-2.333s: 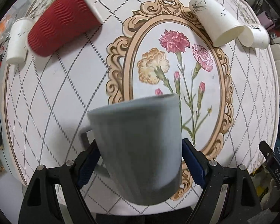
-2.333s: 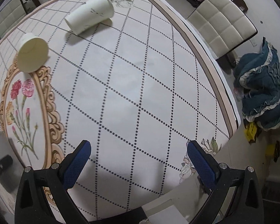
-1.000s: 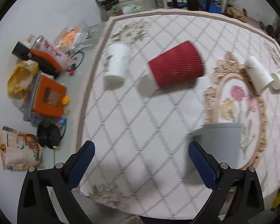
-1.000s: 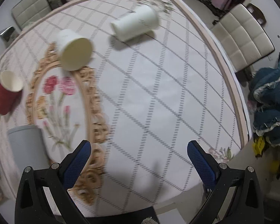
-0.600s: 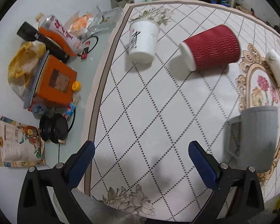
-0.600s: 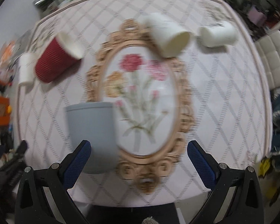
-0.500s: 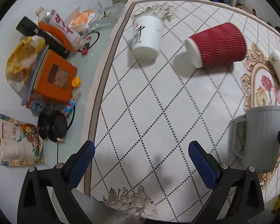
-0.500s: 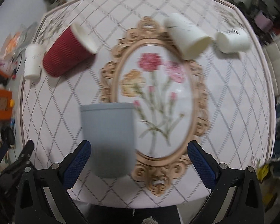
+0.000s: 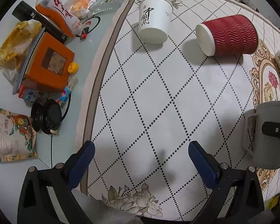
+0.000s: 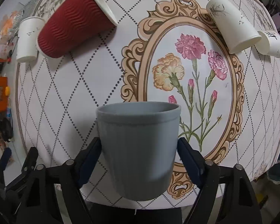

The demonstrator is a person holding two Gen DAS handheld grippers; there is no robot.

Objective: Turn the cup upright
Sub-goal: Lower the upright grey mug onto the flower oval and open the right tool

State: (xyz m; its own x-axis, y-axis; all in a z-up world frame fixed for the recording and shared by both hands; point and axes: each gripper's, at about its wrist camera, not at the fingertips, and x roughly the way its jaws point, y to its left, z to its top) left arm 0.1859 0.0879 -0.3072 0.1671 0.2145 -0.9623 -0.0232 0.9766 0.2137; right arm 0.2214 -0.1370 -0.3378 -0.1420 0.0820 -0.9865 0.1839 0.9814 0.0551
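The grey mug (image 10: 139,147) stands upright near the table's (image 10: 69,93) front edge, mouth up and long axis vertical, so the flip looks done; only letting go seems left. The right gripper (image 10: 139,160) brackets its sides, pads apparently touching. The left gripper (image 9: 140,162) hangs spread and empty. The red cup (image 10: 74,21) lies on its side.

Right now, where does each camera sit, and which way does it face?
Left wrist: on the left claw, open, facing the table's left edge and the red cup.
Right wrist: on the right claw, closing around the grey mug, facing the flower print.
Shared: mug, red cup.
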